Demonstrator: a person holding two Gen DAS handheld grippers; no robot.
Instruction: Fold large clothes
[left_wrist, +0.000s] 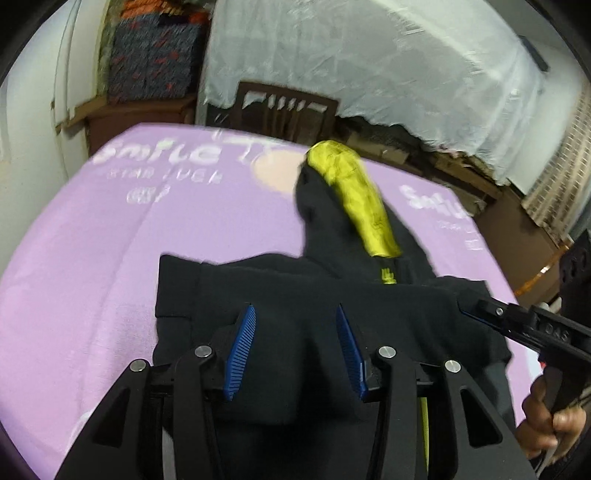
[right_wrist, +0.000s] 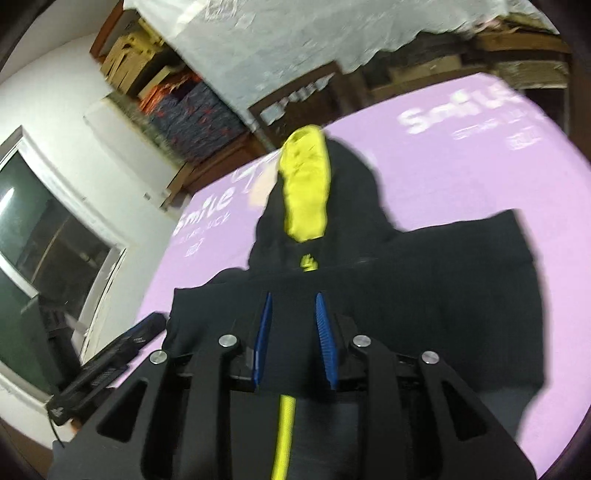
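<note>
Two grippers hang over a black hoodie (left_wrist: 325, 302) that lies on the purple printed sheet (left_wrist: 92, 258), its body already doubled into a broad band. Our left gripper (left_wrist: 295, 343) has its blue pads (left_wrist: 240, 350) spread wide apart with nothing between them, only dark cloth beneath. Our right gripper (right_wrist: 293, 339) stands with a narrower gap and also grips nothing, as far as its own view shows; from the left wrist view its tip sits at the garment's right edge, and we cannot tell whether it touches the cloth.

Risks, as we judge them: black fabric against black jaws makes layers hard to separate, so a pinch could take only the top ply and drag the fold open. Both views are smeared by motion, so a closing now could miss the edge. The slippery-looking yellow hood lining (left_wrist: 354, 199) may slide out and skew the stack.

The hood points away from us, toward the wooden chair (left_wrist: 284, 110); the garment's spine runs near to far, while the folded band lies longest left to right.
</note>
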